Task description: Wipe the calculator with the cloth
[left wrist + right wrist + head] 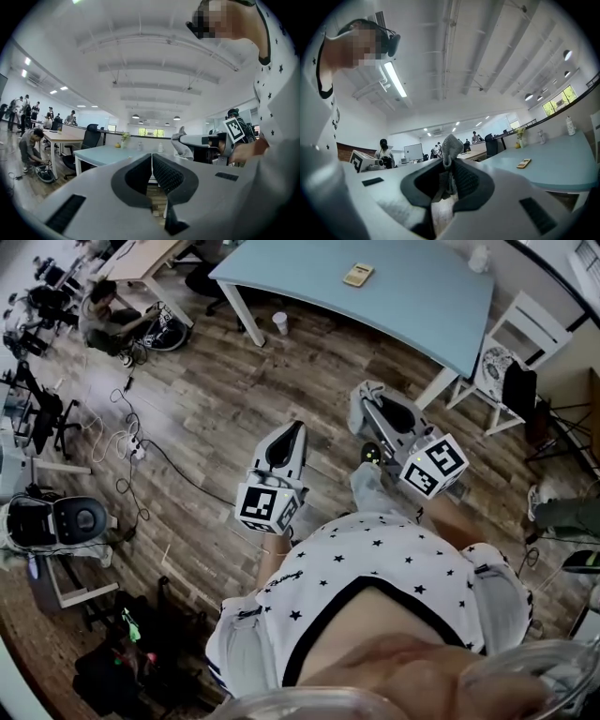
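Observation:
The tan calculator (358, 275) lies on the light blue table (412, 296) far ahead of both grippers; it also shows as a small calculator (524, 163) in the right gripper view. My right gripper (367, 407) is shut on a grey cloth (359, 413), whose end sticks up past the jaw tips as a cloth tuft (451, 146). My left gripper (295, 430) is held in the air beside it, with its jaws closed together and nothing between them. Both grippers (151, 157) (449, 161) hang above the wooden floor, short of the table.
A paper cup (279, 322) stands on the floor by a table leg. A white chair (514, 348) sits at the table's right end. Cables and a power strip (131, 442) lie on the floor at left. Other people and desks (56, 136) are in the background.

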A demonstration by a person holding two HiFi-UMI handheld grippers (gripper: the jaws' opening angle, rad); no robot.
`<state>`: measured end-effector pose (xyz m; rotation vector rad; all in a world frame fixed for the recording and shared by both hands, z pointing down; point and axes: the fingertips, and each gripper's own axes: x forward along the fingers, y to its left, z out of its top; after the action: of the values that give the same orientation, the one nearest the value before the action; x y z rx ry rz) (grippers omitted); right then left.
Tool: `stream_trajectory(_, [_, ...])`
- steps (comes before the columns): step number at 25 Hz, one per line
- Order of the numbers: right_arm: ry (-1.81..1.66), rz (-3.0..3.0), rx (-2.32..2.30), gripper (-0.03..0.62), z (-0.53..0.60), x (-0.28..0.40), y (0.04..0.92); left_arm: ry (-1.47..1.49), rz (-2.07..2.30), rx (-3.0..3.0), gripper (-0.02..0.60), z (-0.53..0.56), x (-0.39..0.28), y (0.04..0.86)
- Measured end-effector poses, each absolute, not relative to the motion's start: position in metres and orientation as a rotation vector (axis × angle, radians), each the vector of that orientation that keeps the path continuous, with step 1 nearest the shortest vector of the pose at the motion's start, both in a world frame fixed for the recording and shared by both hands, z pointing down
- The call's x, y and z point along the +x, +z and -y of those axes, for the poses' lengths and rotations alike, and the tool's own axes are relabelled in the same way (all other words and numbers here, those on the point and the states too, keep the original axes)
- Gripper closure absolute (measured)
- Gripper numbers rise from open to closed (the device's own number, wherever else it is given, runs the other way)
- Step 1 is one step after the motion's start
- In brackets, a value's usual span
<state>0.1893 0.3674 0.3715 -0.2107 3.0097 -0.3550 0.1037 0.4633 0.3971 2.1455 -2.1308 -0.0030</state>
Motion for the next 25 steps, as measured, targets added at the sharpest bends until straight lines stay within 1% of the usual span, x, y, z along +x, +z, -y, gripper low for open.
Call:
stream_trajectory(7, [-0.407, -3.003, -0.238, 0.548, -0.302, 0.171, 0.385, 0.021, 2.141, 2.166, 0.551, -0.403, 0.084, 0.397])
stream_trajectory(25, [-0.529, -2.911, -0.358, 0.548, -0.162, 0.175, 0.381, 0.179, 2.168, 2.191, 0.551, -0.276, 0.06, 0.378])
